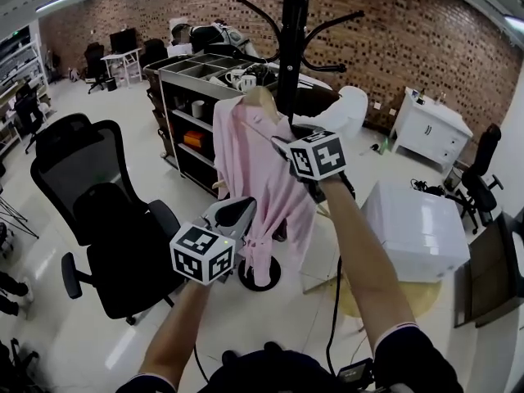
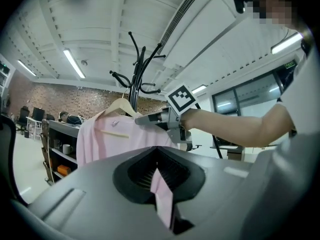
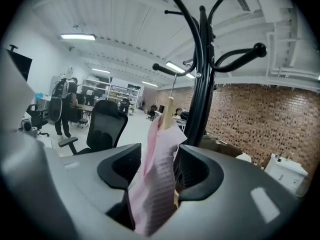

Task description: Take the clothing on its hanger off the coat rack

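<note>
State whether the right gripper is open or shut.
Open: the jaws of the right gripper stand apart, with the shirt and hanger between them, not clamped.

The shirt is showing pale pink with thin stripes. The hanger is looking light brown. The coat rack and the chair are looking black. The wall is showing red-brown bricks. The left tongs and right tongs are wearing grey, with black-and-white square marks.

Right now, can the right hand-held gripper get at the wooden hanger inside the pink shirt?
Probably yes: the right hand-held gripper, jaws open, straddles the hanger; only pink shirt fabric covers the wood, and the coat rack stands beyond.
</note>
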A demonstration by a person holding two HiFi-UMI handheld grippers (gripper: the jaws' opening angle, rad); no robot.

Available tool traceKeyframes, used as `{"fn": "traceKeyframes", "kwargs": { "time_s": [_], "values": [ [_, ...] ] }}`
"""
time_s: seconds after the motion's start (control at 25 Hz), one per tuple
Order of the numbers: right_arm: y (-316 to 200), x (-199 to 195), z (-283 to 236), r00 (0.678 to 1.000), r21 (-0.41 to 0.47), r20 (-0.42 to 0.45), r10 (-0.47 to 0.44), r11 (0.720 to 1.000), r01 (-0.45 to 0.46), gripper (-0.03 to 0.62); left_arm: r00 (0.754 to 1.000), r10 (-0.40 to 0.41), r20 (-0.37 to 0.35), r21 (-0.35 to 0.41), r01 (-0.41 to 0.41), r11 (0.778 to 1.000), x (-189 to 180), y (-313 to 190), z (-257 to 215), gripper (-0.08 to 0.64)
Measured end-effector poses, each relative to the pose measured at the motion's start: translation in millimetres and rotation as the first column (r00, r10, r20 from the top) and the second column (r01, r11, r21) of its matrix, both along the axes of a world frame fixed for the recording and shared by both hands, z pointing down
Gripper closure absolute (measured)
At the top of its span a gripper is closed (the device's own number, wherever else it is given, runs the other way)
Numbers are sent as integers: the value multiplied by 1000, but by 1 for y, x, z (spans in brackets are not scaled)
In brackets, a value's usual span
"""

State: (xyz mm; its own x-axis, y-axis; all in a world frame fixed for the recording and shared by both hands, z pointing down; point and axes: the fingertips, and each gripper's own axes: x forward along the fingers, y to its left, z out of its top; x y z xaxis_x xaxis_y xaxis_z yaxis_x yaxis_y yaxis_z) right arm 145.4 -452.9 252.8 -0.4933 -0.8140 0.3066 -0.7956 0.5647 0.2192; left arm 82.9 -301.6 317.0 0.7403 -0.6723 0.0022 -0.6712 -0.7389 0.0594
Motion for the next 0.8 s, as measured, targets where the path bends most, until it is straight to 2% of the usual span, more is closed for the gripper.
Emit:
{"fn": "traceKeyframes", "kwargs": {
  "time_s": [0.12,0.24,0.56,0.8],
  "values": [
    [-14,3,13,999,-55,-41,16,998,-19,369,1000,-14,3,-11,14,1000,-9,-1,5,549],
    [-24,4,24,998,-75,-54,31,997,-35,401,1000,-29,6,-26,29,999,-18,-3,11,549],
    [-42,0,38,994,-42,-92,58,997,-62,541,998,-67,11,-54,67,996,-38,-4,23,549],
    [-41,-3,39,996,-43,-68,60,997,-63,560,996,-90,25,-54,91,994,-49,-3,24,549]
  ]
}}
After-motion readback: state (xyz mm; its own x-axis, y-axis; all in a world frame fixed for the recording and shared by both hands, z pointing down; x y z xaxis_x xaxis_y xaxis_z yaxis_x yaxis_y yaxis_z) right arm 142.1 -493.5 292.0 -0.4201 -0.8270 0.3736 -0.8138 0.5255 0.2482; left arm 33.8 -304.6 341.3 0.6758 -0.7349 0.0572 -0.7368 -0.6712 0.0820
